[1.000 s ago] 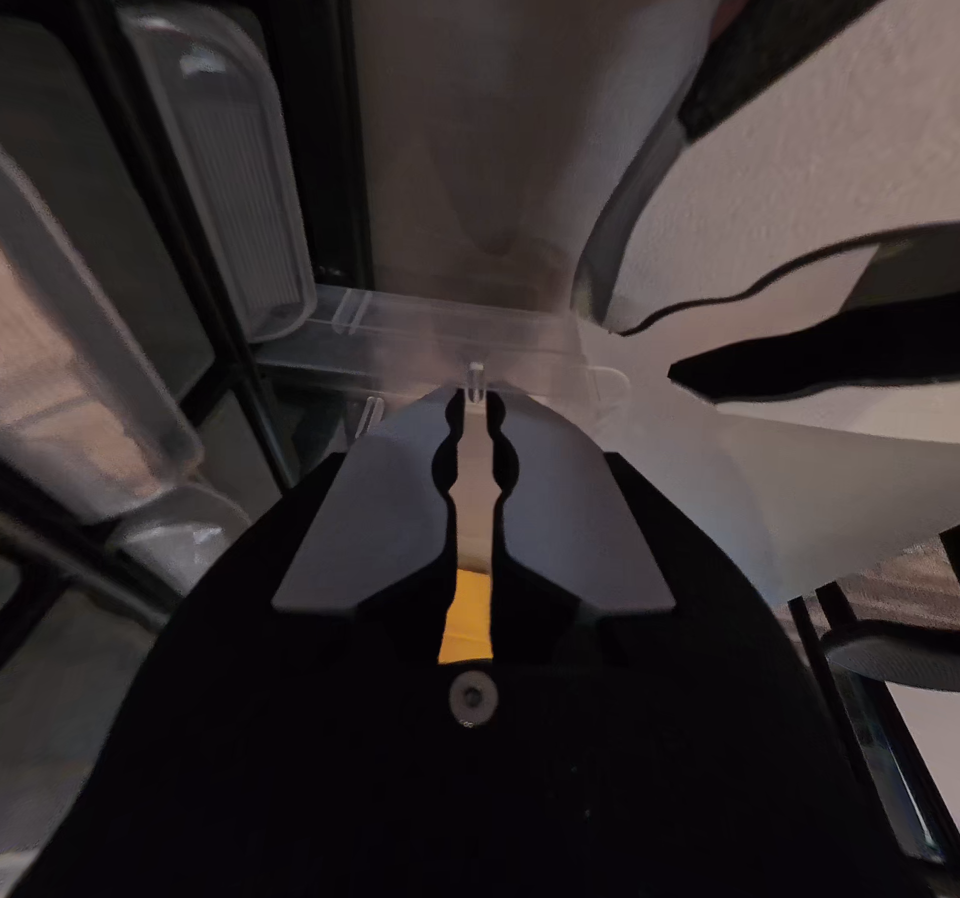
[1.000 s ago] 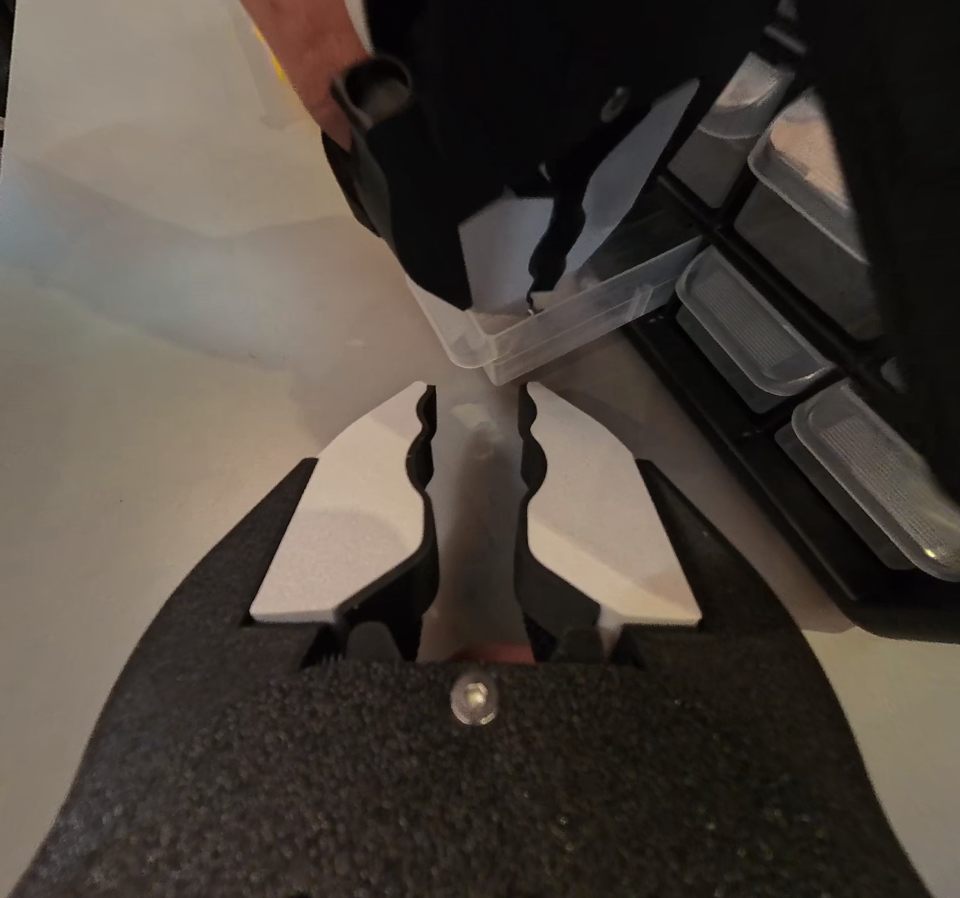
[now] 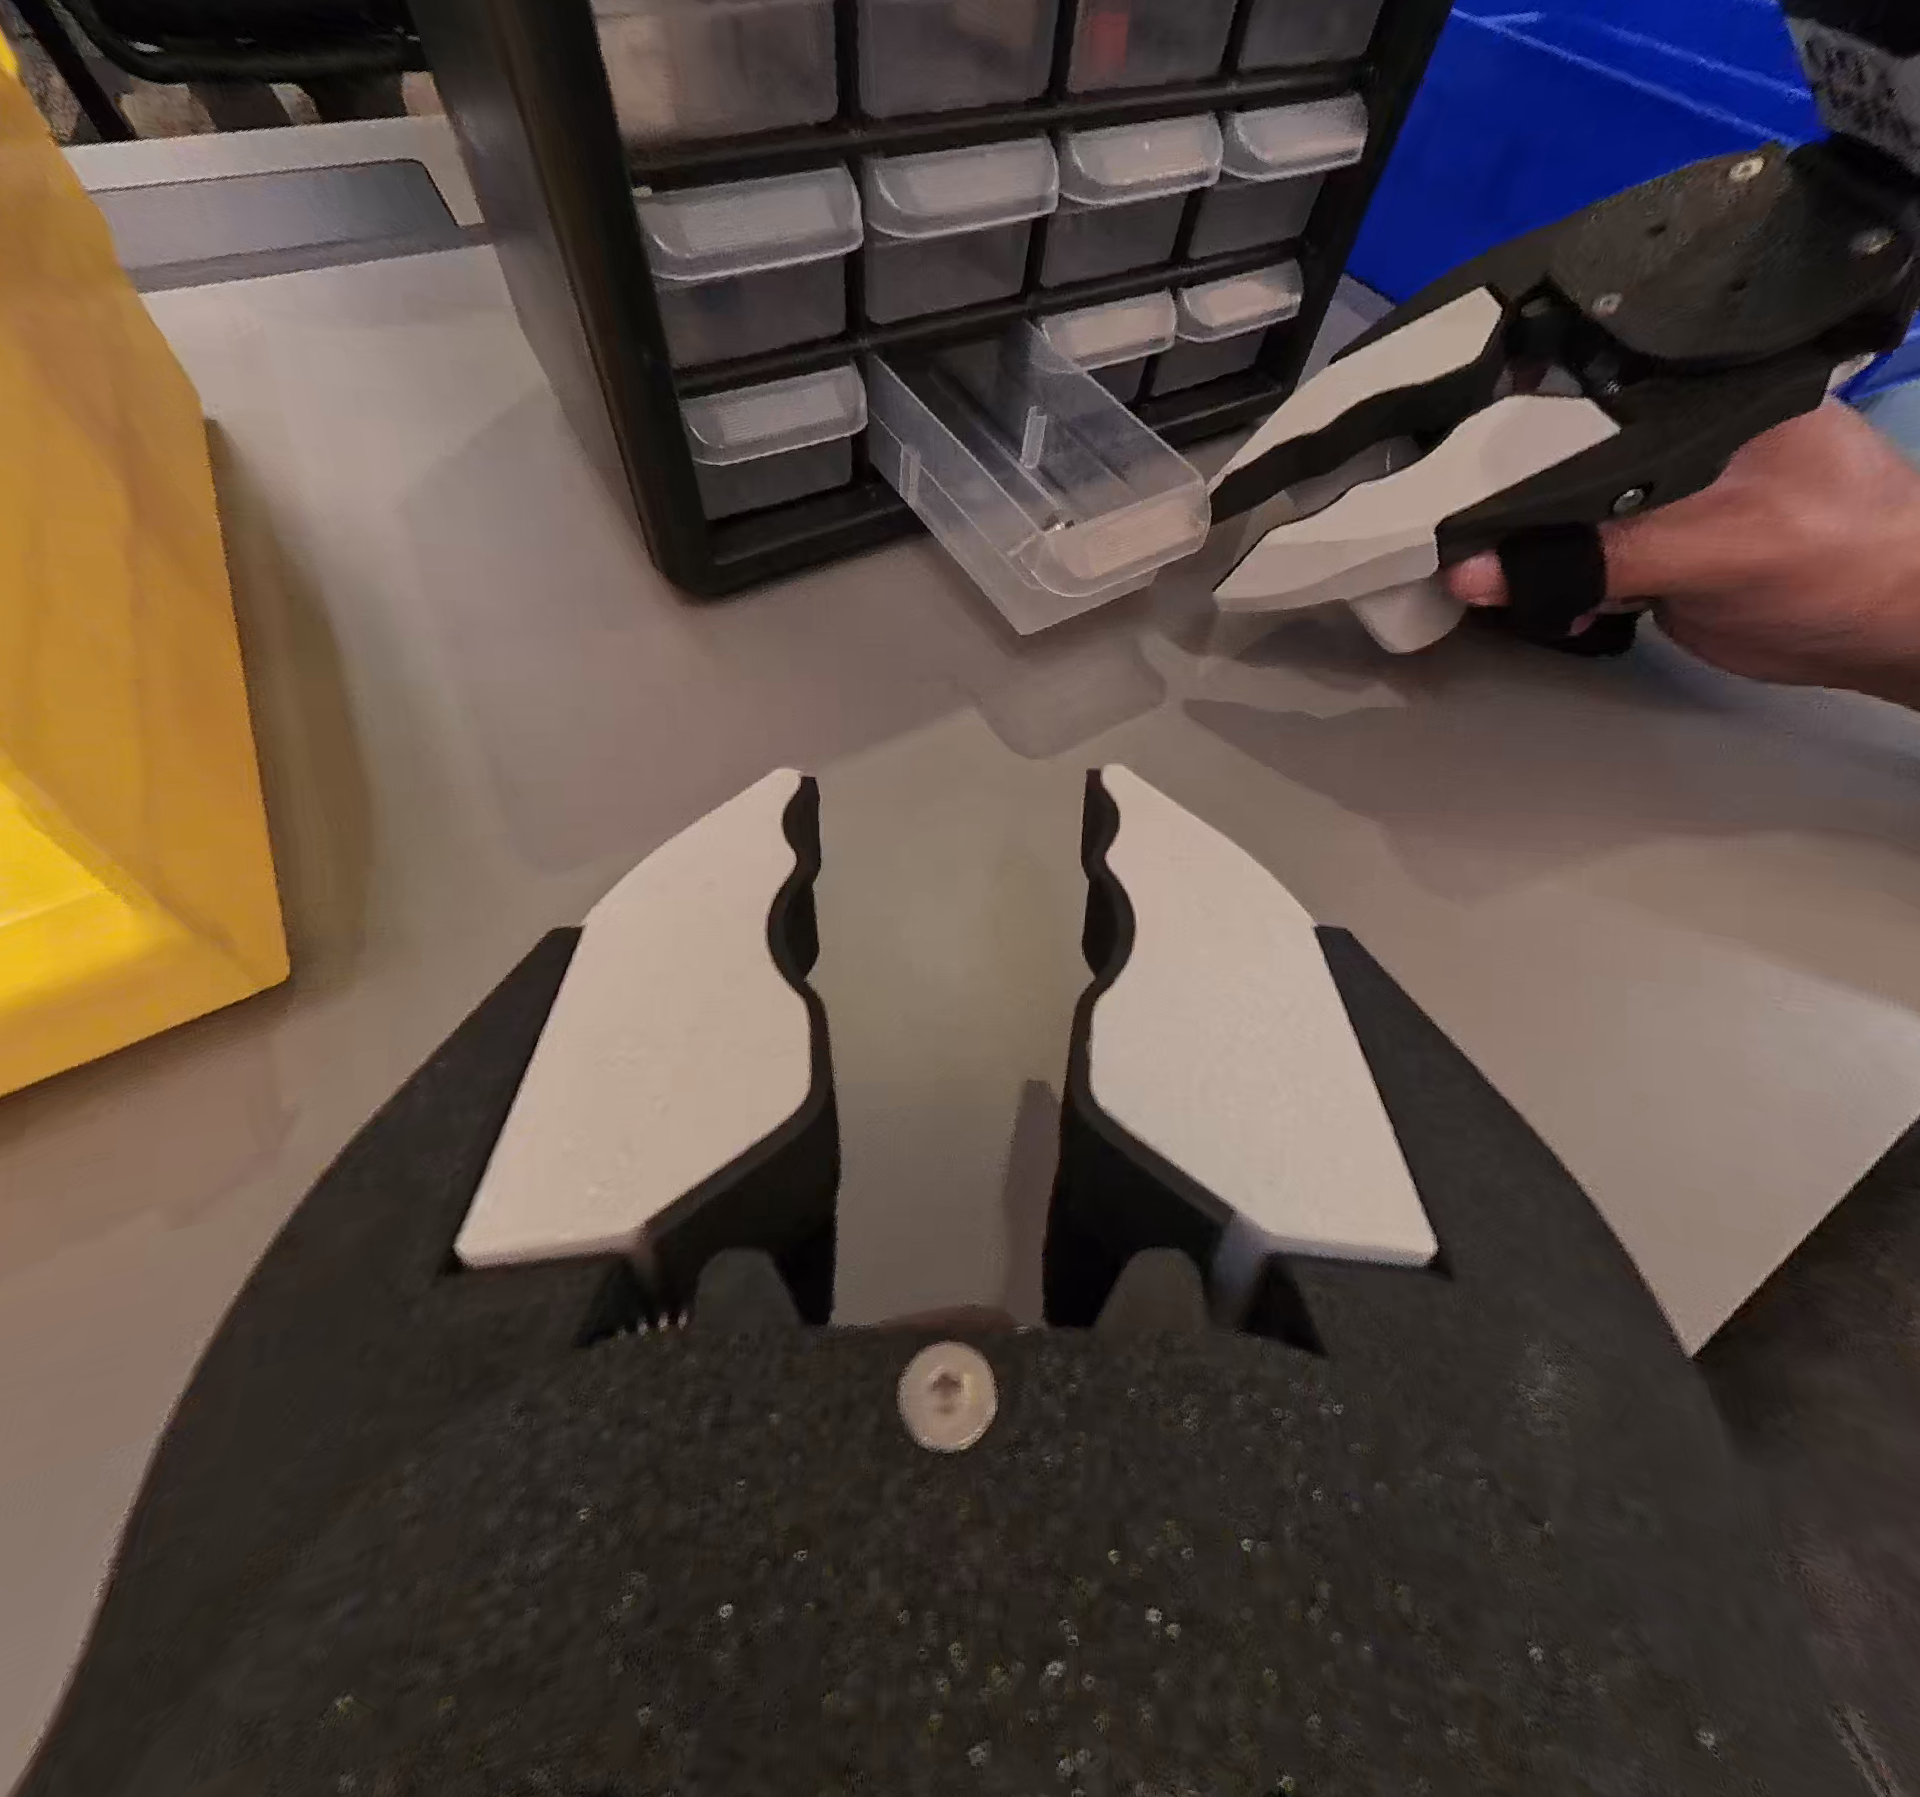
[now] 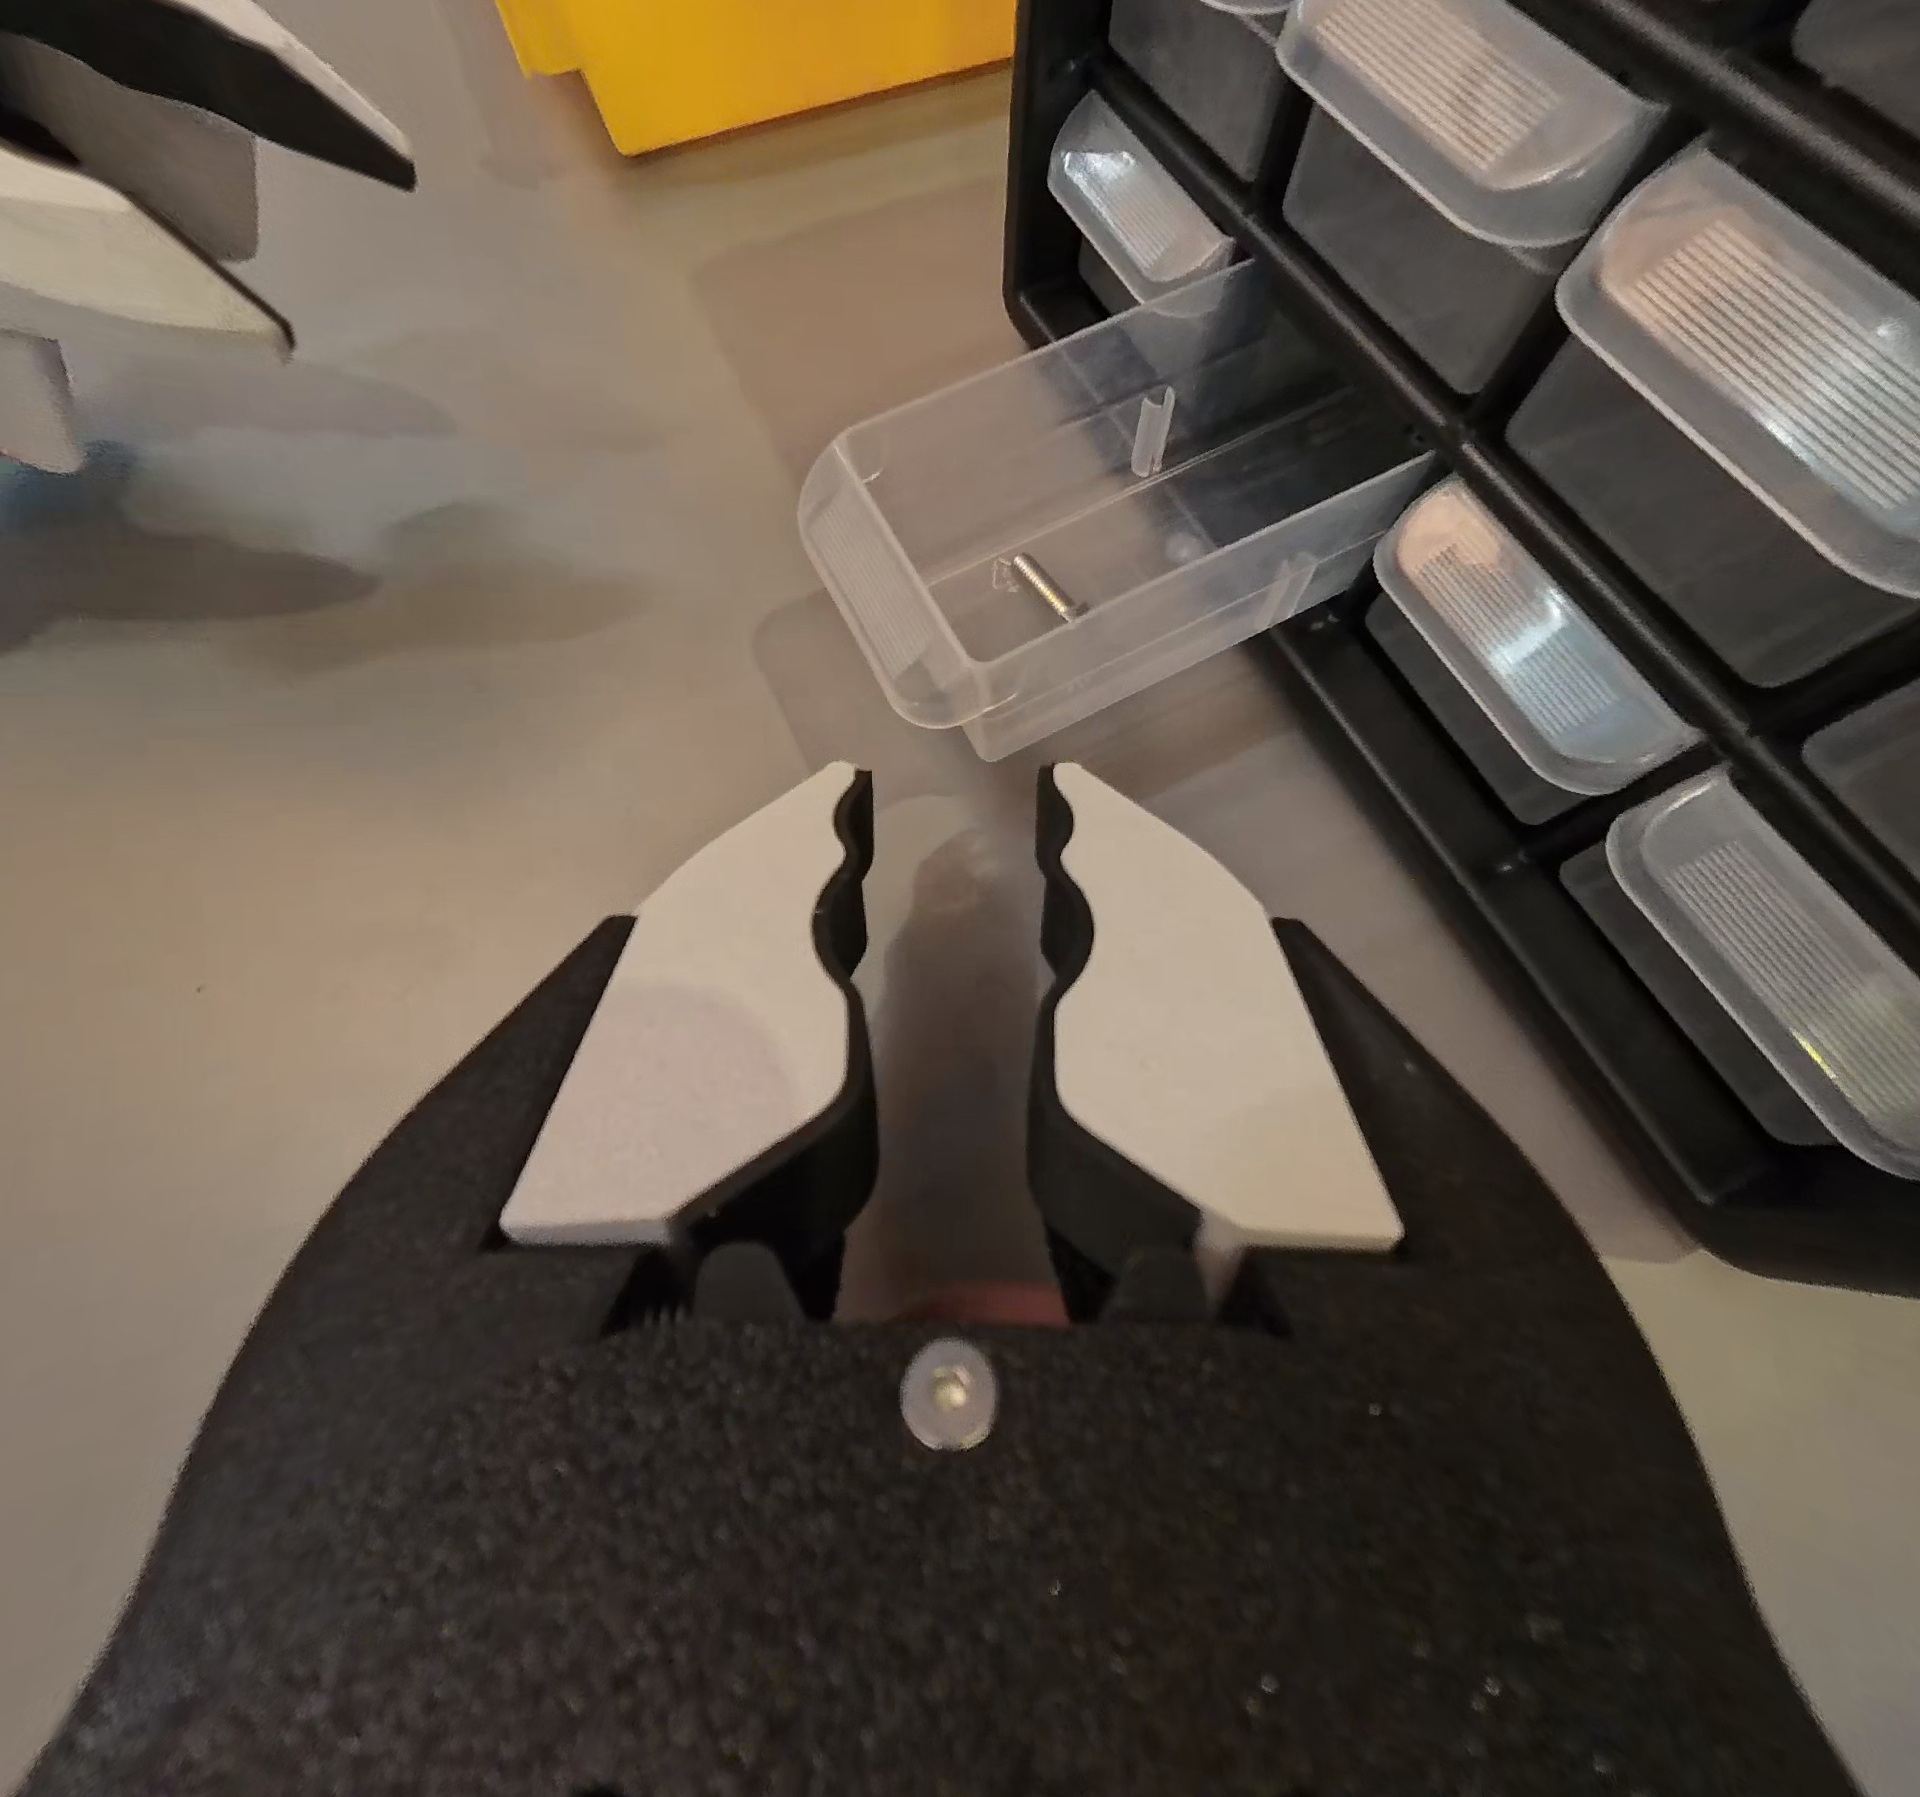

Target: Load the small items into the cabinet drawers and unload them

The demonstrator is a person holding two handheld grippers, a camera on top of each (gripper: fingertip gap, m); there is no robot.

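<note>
The step in hand looks like work at the open drawer [image 4: 1049,563], a clear plastic tray pulled most of the way out of the bottom row of the black cabinet [image 3: 540,220], second slot from the cabinet's left end, its front hanging just above the bench [image 3: 520,667]. One small item lies in it: a thin metal pin or screw [image 4: 1047,587] on the drawer floor near the front wall, pale and slender, too small to name for certain. The right gripper [image 4: 954,791] sits just in front of the drawer's front corner, its jaws moderately parted and holding nothing. The left gripper [image 3: 951,791] is farther out from the cabinet, jaws set wider and also bare. Next, I judge, comes either lifting the pin out or pushing the drawer home; picking needs a steep reach over the front wall and a fine pinch. A yellow bin [image 3: 94,604] stands off the cabinet's left side, a blue bin [image 3: 1558,85] behind its right.
</note>
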